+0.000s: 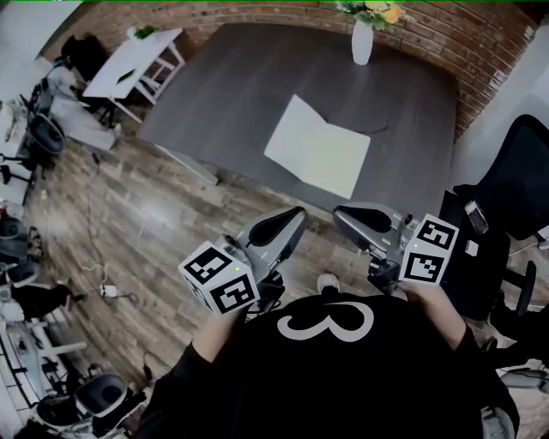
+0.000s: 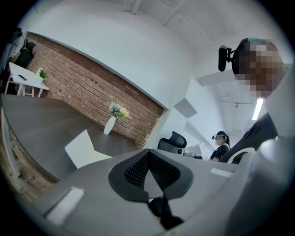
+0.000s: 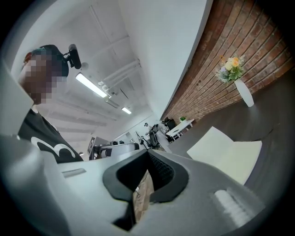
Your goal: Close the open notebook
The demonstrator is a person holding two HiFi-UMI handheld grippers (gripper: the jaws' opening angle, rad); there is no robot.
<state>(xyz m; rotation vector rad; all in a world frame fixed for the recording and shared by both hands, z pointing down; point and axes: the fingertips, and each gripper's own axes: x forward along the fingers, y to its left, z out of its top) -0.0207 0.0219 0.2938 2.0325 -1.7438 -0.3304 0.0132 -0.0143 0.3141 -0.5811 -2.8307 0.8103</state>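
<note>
Lying open on the table (image 1: 223, 77), the notebook (image 1: 317, 147) looks light, floppy; an outer page edge suits lifting. Left gripper (image 1: 294, 216) and right gripper (image 1: 340, 214) hang closed, empty.

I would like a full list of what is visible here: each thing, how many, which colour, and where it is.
notebook: one, white, lying open in the middle of the table
table: one, dark grey, in front of the brick wall
vase: one, white, holding yellow flowers, at the table's far edge
side table: one, white, left of the big table
office chair: one, black, right of the table
floor: brown wooden planks
left gripper: one, grey, jaws together, empty, short of the table
right gripper: one, grey, jaws together, empty, beside the left one
</note>
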